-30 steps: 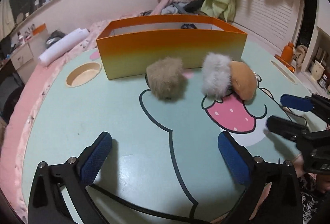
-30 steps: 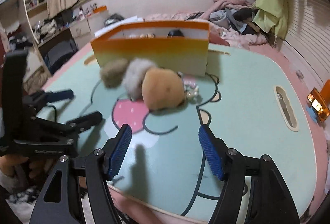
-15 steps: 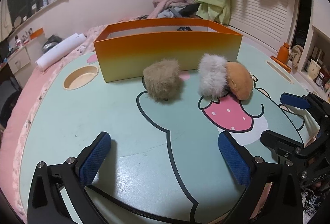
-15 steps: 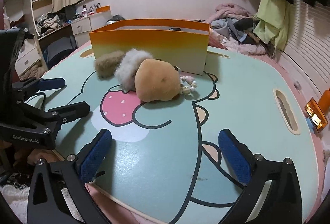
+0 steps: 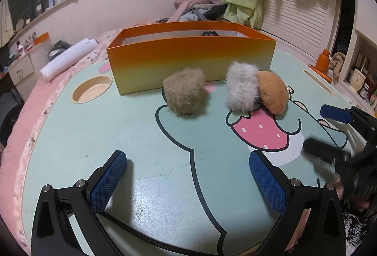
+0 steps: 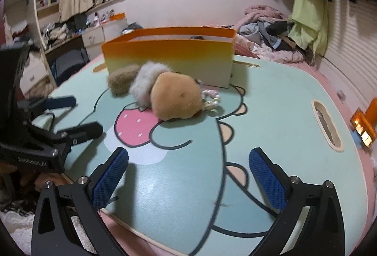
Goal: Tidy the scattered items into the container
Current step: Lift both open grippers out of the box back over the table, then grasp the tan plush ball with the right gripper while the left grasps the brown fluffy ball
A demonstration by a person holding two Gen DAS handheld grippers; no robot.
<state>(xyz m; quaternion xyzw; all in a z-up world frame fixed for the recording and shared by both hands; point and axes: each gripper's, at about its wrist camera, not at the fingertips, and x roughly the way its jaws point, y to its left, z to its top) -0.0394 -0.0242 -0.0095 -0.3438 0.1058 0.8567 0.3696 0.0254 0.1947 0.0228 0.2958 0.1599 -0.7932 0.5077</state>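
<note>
An orange box (image 5: 188, 53) stands at the far side of the mint table (image 5: 117, 128); it also shows in the right wrist view (image 6: 169, 55). In front of it lie a tan fluffy item (image 5: 185, 93), a white fluffy item (image 5: 240, 87) and an orange-brown plush (image 5: 272, 92), the last two touching. In the right wrist view they are the tan fluff (image 6: 121, 79), the white fluff (image 6: 146, 81) and the plush (image 6: 176, 98), with a bead string (image 6: 211, 100) beside it. My left gripper (image 5: 188, 183) is open and empty, well short of the items. My right gripper (image 6: 188, 178) is open and empty.
A round cup hole (image 5: 92, 88) is left of the box. A slot (image 6: 326, 124) is cut near the table's right edge. A paper roll (image 5: 68, 58) lies on the pink bedding. Clothes are piled behind the box. An orange bottle (image 5: 321, 62) stands far right.
The right gripper opened wider about a second ago and has since drifted a little. The left gripper stayed open and nearly still. The items have not moved.
</note>
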